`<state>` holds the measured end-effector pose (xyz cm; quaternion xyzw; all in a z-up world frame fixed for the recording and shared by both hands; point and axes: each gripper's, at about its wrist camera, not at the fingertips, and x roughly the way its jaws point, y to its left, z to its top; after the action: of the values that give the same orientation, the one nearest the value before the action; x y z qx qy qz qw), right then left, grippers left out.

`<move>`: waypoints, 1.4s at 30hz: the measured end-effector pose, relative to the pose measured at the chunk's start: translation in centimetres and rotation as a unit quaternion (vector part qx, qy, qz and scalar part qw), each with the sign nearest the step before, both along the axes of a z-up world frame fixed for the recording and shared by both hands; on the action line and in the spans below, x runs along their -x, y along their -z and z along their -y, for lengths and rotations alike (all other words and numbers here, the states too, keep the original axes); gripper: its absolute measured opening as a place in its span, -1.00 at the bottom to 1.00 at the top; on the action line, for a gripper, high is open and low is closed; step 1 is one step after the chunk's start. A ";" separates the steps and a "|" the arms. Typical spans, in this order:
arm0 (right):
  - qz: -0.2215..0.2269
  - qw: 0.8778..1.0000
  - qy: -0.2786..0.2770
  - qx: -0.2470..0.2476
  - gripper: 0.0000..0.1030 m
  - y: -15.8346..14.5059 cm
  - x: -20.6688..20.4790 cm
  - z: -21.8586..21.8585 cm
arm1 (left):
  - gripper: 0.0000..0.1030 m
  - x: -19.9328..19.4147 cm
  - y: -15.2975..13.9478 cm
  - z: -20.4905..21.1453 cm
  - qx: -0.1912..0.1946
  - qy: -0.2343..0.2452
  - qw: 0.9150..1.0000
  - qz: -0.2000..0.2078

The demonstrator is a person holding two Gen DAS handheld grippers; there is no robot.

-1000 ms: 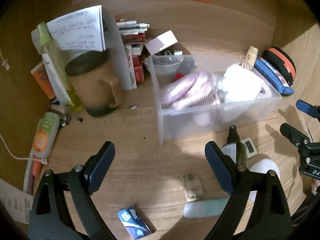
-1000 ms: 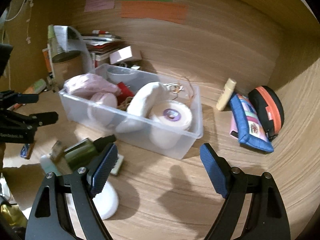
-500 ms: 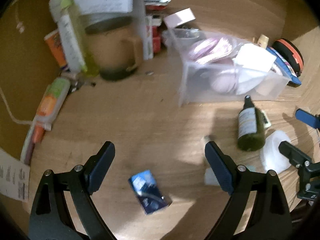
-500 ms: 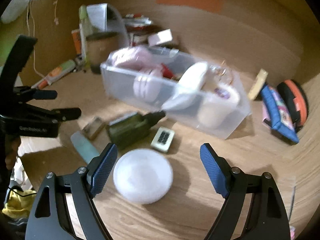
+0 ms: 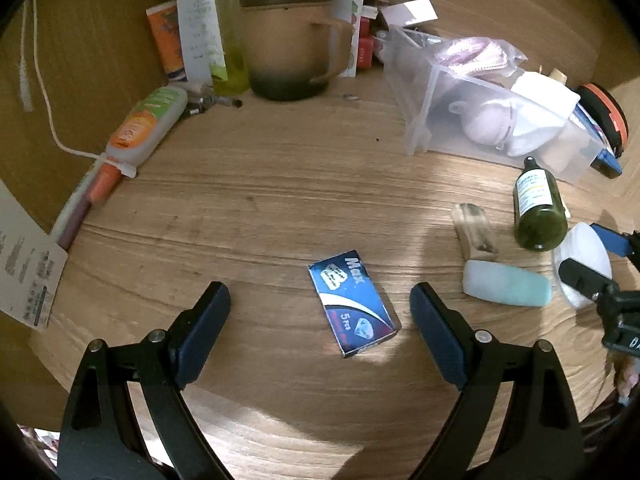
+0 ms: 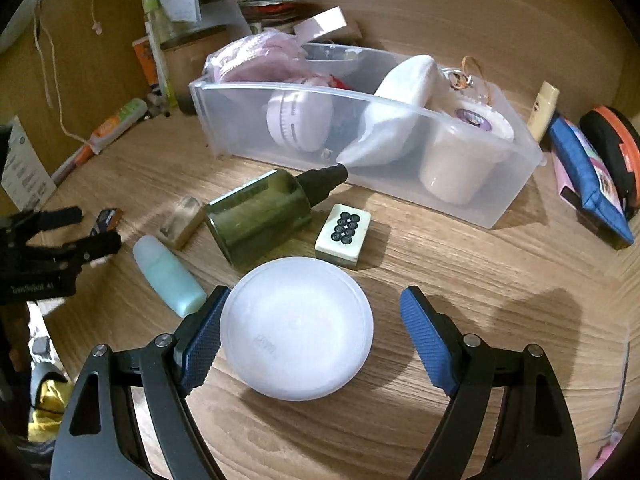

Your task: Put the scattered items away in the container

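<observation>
A small blue box [image 5: 354, 302] lies flat on the wooden table, between the fingers of my left gripper [image 5: 318, 300], which is open and not touching it. My right gripper [image 6: 314, 304] is open around a white round disc [image 6: 296, 328]; its left pad sits close to the rim and its right pad stands apart. Beyond the disc lie a green bottle [image 6: 260, 216], a mahjong tile [image 6: 344, 234], a teal tube [image 6: 168, 280] and a small translucent block [image 6: 182, 222]. The clear plastic container [image 6: 500, 208] behind them holds several white and pink items.
A brown mug [image 5: 288, 52], a yellow-green bottle and papers crowd the back left. An orange-green tube [image 5: 148, 128] and a white cable lie at the left. A blue pouch [image 6: 584, 176] and a black-orange case [image 6: 612, 148] sit right of the container.
Both grippers have sunk toward the table and tilted down. The blue box now lies between the left fingers, and the white disc between the right fingers. Both stay equally open.
</observation>
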<state>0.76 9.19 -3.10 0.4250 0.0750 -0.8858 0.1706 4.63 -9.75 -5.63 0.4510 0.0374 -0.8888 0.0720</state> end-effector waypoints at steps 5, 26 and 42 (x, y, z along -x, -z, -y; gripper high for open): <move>-0.011 1.000 -0.011 0.012 0.38 -0.5 -0.3 0.0 | 0.24 -0.7 -0.3 -0.3 0.003 0.001 1.000 -0.019; -0.039 0.999 0.014 0.028 0.20 -2.4 0.2 -1.7 | -0.48 1.1 -1.9 -2.5 0.012 0.040 0.998 -0.052; -0.100 0.994 0.036 0.036 0.20 -6.6 0.9 -3.2 | -0.48 3.4 -5.5 -5.5 -0.001 0.084 0.991 -0.106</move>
<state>-0.09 12.38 3.47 0.3298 0.0449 -0.9317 0.1456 1.22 -4.24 -0.11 0.3554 0.0074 -0.9346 -0.0076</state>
